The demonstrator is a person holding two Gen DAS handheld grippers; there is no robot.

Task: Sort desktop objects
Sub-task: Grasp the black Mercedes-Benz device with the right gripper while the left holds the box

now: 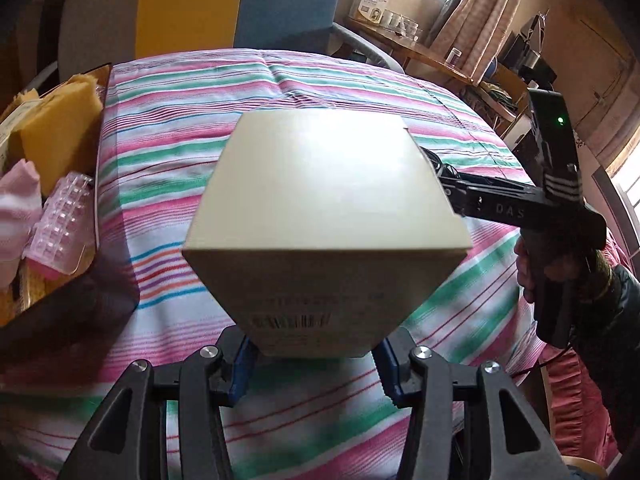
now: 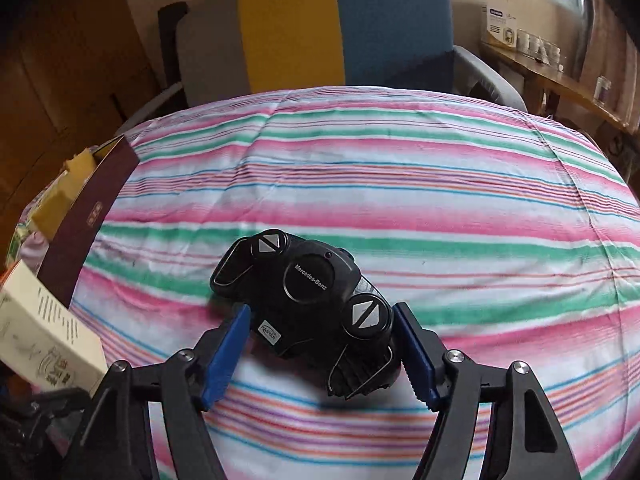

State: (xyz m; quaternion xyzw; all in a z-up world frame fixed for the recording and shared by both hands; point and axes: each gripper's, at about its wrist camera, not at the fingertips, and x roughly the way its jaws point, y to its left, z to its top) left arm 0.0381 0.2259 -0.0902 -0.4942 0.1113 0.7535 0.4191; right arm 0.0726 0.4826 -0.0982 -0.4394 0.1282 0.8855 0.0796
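My left gripper is shut on a cream cardboard box and holds it above the striped cloth. The box also shows at the left edge of the right wrist view. My right gripper is shut on a black toy remote controller marked Mercedes-Benz, its blue pads against both sides, and holds it just above the cloth. The right gripper also shows in the left wrist view, behind the box on the right; its tips are hidden by the box.
A dark red open box at the table's left edge holds a yellow sponge, a clear plastic tray and a pink cloth. Its side also shows in the right wrist view. A yellow-and-blue chair stands behind the table.
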